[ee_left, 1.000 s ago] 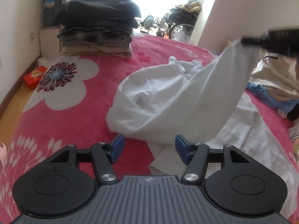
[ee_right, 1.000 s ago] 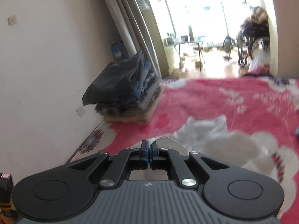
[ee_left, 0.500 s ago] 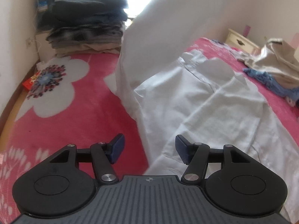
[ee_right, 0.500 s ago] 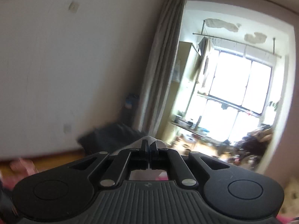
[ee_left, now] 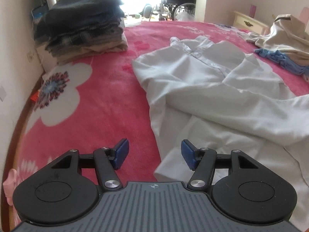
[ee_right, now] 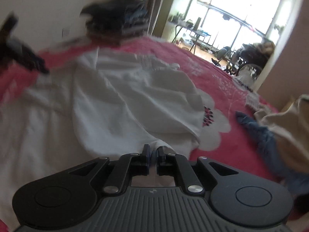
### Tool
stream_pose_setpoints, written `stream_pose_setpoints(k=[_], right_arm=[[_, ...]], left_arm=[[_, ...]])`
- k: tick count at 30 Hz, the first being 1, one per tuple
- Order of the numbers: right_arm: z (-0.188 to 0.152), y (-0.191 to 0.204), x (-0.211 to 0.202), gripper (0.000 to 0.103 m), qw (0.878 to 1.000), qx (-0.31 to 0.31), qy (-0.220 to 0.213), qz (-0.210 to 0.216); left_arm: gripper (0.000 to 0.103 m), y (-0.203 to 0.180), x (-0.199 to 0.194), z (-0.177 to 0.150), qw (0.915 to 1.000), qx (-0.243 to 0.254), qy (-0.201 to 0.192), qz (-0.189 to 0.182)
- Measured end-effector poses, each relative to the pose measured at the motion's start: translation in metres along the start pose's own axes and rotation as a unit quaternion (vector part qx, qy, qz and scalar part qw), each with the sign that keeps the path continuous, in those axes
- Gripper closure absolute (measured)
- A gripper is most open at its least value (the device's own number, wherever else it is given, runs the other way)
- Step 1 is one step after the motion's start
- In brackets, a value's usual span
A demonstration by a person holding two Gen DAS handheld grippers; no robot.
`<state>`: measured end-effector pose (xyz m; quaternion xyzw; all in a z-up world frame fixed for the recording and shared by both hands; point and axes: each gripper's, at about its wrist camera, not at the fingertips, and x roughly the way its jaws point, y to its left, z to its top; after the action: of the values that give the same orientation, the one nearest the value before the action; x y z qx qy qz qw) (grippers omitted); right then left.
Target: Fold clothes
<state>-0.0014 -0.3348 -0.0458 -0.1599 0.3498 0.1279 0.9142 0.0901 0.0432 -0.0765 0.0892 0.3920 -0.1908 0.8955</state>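
A white button-up shirt [ee_left: 210, 89] lies spread and rumpled on the pink floral bed [ee_left: 108, 100], reaching from just under the left gripper [ee_left: 153, 153] away to its far right, collar end farthest off. One sleeve is laid across the body of the shirt, ahead and to the right of that gripper, so the first fold looks begun; the other side, the hem and the final halving appear still to be done, and the cloth is creased enough to want smoothing. The left gripper hovers with its jaws spread wide and nothing between them, a lower edge of the shirt directly below its right finger. The right gripper [ee_right: 153, 151] sits low over the shirt's near edge with its jaws drawn to a narrow slit; white cloth shows right at the tips, but whether any is pinched there cannot be told from the blurred view. Far ahead and left of the left gripper stands a stack of folded dark clothes [ee_left: 83, 21], suggesting earlier garments are finished, while to its far right a heap of beige and blue clothes [ee_left: 280, 42] waits unfolded.
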Motion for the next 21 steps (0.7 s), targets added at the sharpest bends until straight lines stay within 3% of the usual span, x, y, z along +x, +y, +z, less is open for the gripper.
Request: stream_pose_setpoints(k=[5, 10, 12, 16, 21], right_arm=[[0.026, -0.025, -0.018, 0.071, 0.99, 0.127, -0.036, 0.055], [0.011, -0.081, -0.032, 0.07, 0.944, 0.295, -0.056, 0.134], [0.006, -0.091, -0.026, 0.067, 0.935, 0.319, -0.042, 0.15], [0.004, -0.096, 0.004, 0.061, 0.948, 0.285, 0.019, 0.139], [0.017, -0.089, 0.068, 0.051, 0.965, 0.174, 0.105, 0.167]], left_arm=[[0.043, -0.011, 0.003, 0.008, 0.9992, 0.033, -0.018, 0.011], [0.043, -0.023, 0.01, 0.018, 0.9973, 0.069, -0.027, 0.002], [0.043, -0.03, 0.012, 0.024, 0.9951, 0.093, -0.033, 0.0], [0.043, -0.049, 0.022, 0.041, 0.9844, 0.17, -0.041, -0.021], [0.043, -0.063, 0.042, 0.057, 0.9709, 0.233, -0.016, -0.054]])
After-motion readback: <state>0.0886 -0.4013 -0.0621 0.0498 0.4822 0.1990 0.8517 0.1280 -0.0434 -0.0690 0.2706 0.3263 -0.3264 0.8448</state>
